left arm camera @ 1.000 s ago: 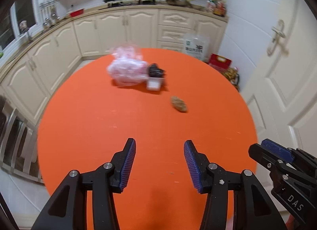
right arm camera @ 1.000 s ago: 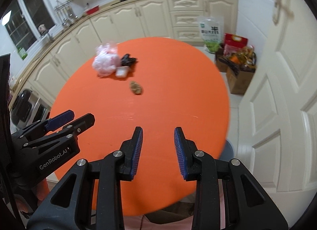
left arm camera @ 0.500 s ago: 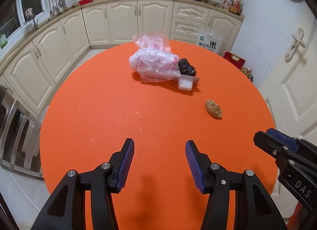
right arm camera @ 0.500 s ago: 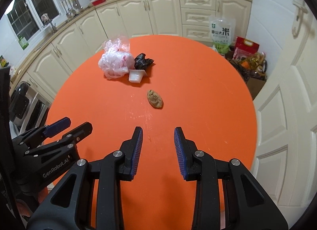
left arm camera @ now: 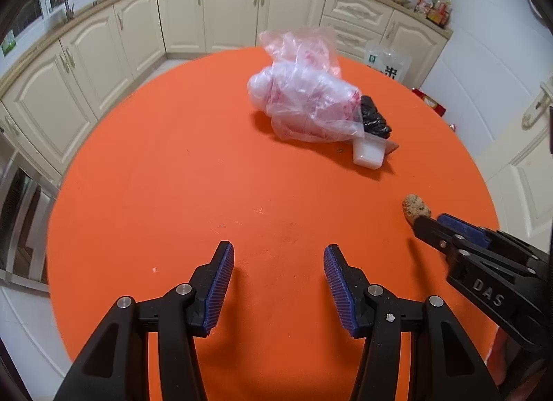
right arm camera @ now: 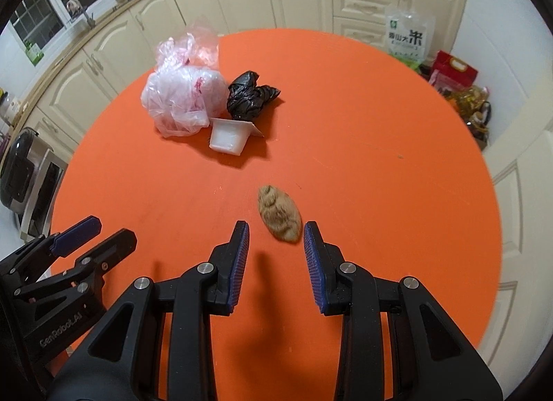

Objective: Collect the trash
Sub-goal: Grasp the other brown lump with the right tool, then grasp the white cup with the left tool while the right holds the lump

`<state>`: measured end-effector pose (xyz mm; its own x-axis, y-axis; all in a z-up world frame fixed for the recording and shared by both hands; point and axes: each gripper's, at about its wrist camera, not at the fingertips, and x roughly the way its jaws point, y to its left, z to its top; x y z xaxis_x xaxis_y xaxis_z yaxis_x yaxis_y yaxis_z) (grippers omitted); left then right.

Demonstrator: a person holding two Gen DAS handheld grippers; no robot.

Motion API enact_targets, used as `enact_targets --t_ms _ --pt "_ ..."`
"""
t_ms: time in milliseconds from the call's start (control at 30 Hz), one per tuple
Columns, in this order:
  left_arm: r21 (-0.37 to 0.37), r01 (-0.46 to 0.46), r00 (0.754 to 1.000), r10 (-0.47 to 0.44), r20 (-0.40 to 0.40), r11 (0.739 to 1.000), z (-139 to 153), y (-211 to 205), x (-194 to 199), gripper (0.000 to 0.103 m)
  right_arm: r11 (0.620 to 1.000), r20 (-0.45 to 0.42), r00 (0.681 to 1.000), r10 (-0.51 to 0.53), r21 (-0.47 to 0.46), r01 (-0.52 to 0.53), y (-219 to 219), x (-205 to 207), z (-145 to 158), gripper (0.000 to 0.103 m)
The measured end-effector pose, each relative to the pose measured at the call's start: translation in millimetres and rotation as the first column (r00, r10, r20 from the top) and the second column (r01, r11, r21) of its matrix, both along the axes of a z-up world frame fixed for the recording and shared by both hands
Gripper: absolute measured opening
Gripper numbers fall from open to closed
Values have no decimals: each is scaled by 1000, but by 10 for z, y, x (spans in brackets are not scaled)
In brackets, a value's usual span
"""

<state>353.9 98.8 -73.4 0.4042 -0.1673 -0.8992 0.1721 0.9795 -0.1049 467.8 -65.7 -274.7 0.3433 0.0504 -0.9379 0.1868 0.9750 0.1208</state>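
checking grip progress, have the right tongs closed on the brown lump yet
No, the right tongs stand open, with the brown lump lying untouched on the orange table.

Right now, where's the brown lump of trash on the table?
In the right wrist view the brown lump lies on the orange table, just ahead of the open right claw, apart from the white cup farther back.

A round orange tabletop (right arm camera: 380, 166) carried four things. Just ahead of the right jaws, nearer the right-hand one, lay a brown crumpled wad (right arm camera: 279, 217). Farther ahead and a little left, a white plastic cup (right arm camera: 228, 140) lay on its side. Beyond it sat a crumpled black bag (right arm camera: 250, 97), touching a clear pink-printed plastic bag (right arm camera: 181, 100) to its left.
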Motion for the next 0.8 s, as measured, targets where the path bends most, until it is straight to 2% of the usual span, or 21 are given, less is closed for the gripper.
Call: enact_targets --t_ms 133,333,433,567,800 --pt "19 -8 1000 8 -23 1000 -95 -42 75 51 1000 -5 1000 14 -16 -14 2 75 -79 31" --pt "40 -17 999 18 -44 999 -125 -149 151 51 999 20 999 49 13 -50 -67 39 -86 26" --pt "43 -10 999 12 -44 999 -82 -237 154 51 998 24 999 48 48 -50 -142 -7 -81 26" --pt "53 23 999 -22 -27 998 -5 -418 138 57 995 37 999 32 96 -36 -338 -82 -81 26" --pt "101 57 998 -58 13 993 180 -705 140 57 989 64 998 -15 150 5 -780 -175 -73 26"
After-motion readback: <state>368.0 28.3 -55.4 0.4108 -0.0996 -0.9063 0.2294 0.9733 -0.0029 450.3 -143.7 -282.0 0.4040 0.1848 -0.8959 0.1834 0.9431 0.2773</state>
